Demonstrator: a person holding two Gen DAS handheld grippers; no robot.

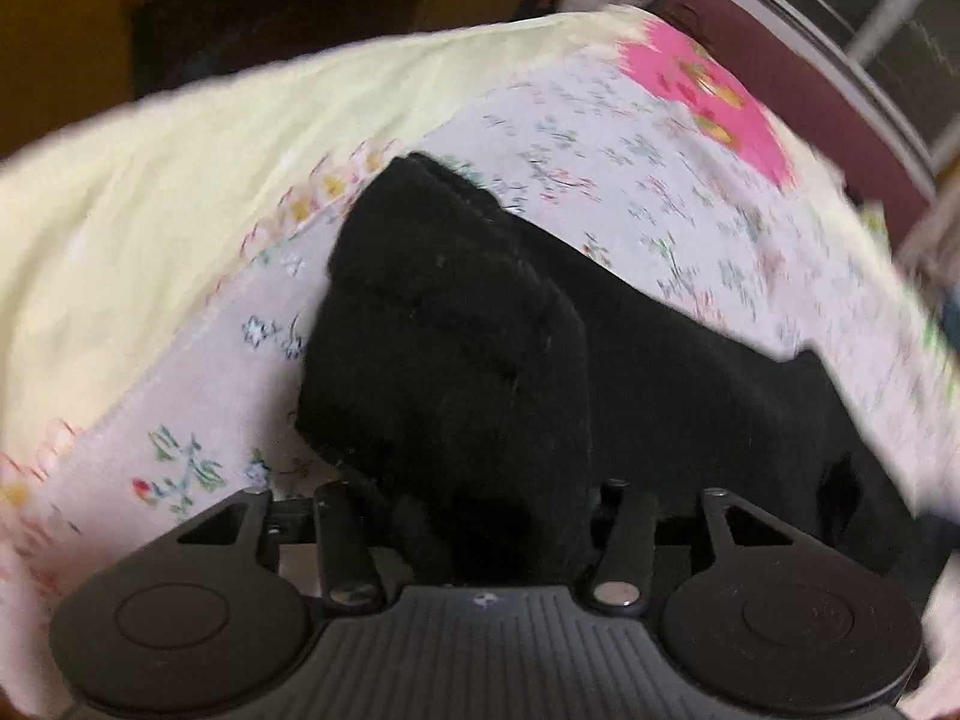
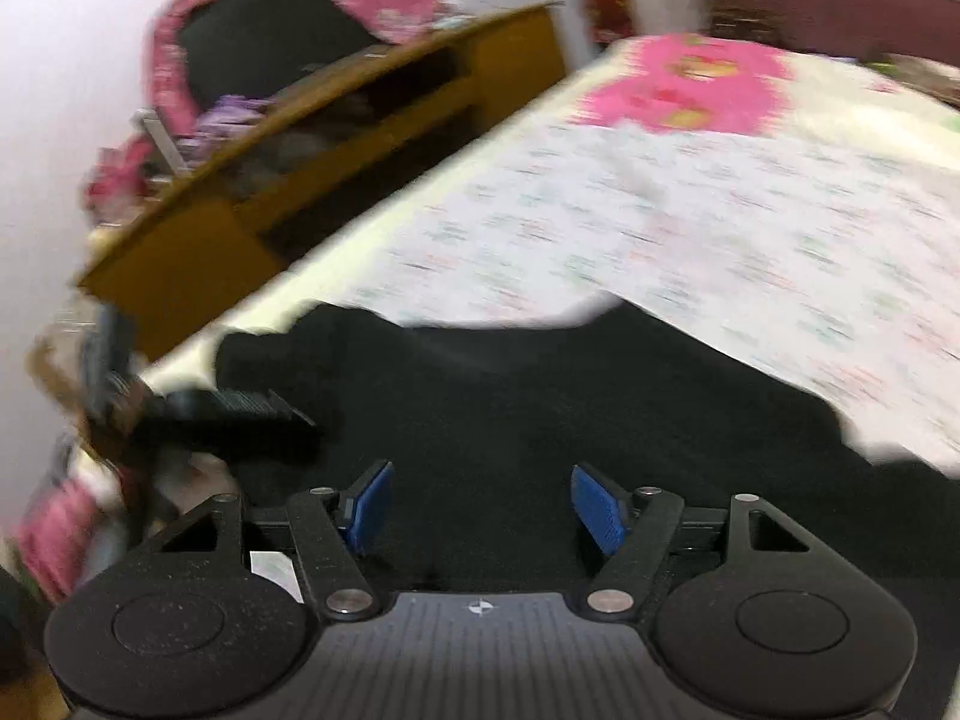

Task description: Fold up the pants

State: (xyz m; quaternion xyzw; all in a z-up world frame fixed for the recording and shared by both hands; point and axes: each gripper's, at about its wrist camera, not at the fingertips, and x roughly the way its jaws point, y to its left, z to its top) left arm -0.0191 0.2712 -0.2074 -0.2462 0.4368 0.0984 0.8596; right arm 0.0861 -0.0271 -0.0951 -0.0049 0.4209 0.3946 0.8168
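Mid-fold — my left tongs (image 1: 480, 516) seem clamped on a lifted flap of the black pants (image 1: 456, 330); blur hides the tips. Right tongs (image 2: 480, 507) gape apart over the pants — next, grab the cloth just ahead.

Pants (image 1: 480, 360) lie on the bedsheet (image 1: 630, 180), cabinet (image 2: 336, 138) beyond.

pants (image 1: 480, 330): 1 | claws: 2, left claw (image 1: 486, 516), right claw (image 2: 480, 504) | bedsheet (image 1: 630, 180): 1 | cabinet (image 2: 336, 138): 1

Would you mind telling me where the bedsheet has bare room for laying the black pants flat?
Bare floral bedsheet stretches between the black pants and the pink patch. Crowded: the wooden shelf beside the bed.
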